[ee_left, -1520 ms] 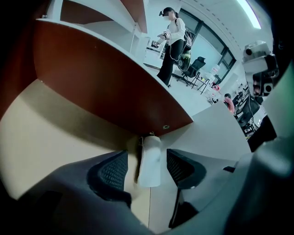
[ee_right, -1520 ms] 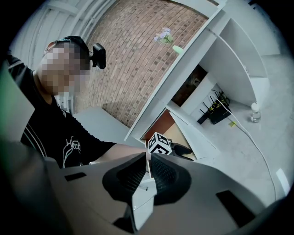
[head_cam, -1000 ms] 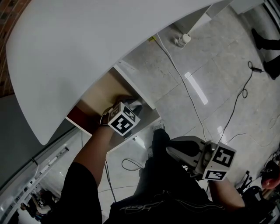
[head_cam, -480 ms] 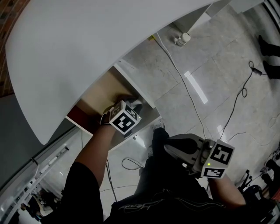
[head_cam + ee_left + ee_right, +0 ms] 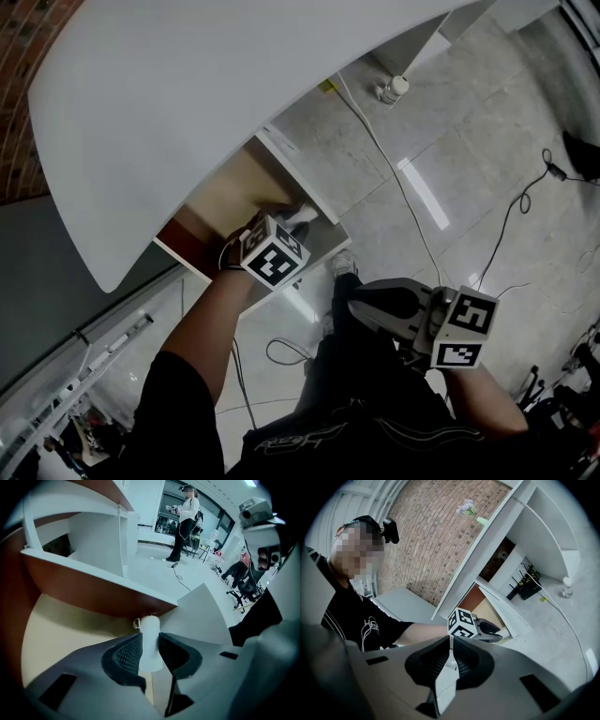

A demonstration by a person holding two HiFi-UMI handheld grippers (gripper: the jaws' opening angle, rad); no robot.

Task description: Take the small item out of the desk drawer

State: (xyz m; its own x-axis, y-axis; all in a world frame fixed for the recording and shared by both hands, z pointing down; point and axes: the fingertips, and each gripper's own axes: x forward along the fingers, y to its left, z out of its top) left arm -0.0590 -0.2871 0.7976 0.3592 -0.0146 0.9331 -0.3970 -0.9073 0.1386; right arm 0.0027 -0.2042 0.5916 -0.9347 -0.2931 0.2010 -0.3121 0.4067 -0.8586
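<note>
Desk: the white desk top [image 5: 187, 94] fills the far left of the head view, and the drawer hangs open below its near edge.
Drawer: the open drawer [image 5: 220, 202] shows a pale beige bottom and a red-brown wall [image 5: 93, 595] on the far side. You work at its right end, close to the white side panel.
Right gripper: your right gripper [image 5: 361, 305] is near your body on the right, well apart from the drawer. Its jaws are together with nothing between them [image 5: 451, 656]. You can leave it where it is, out of the way.
Left gripper: your left gripper [image 5: 298, 217] reaches into the right end of the drawer. Its jaws [image 5: 150, 651] are closed on the small item, one ribbed pad on each side.
Small item: a white cylinder [image 5: 150, 630] stands between the pads and points away from you. Its far end is just beside the red-brown wall.
Metal fitting: a small metal part [image 5: 137, 622] sits on that wall, just left of the cylinder's far end. What it is, I cannot tell.
Step in hand: I judge this as the moment to lift the cylinder out.
Advice: the pads hold mostly the near part of the cylinder, so press firmly. Lift it straight up and toward you, so the far end does not catch the wall, the fitting or the desk edge above.
Risk: a smooth round body may turn or slip between the pads if you pull fast.
</note>
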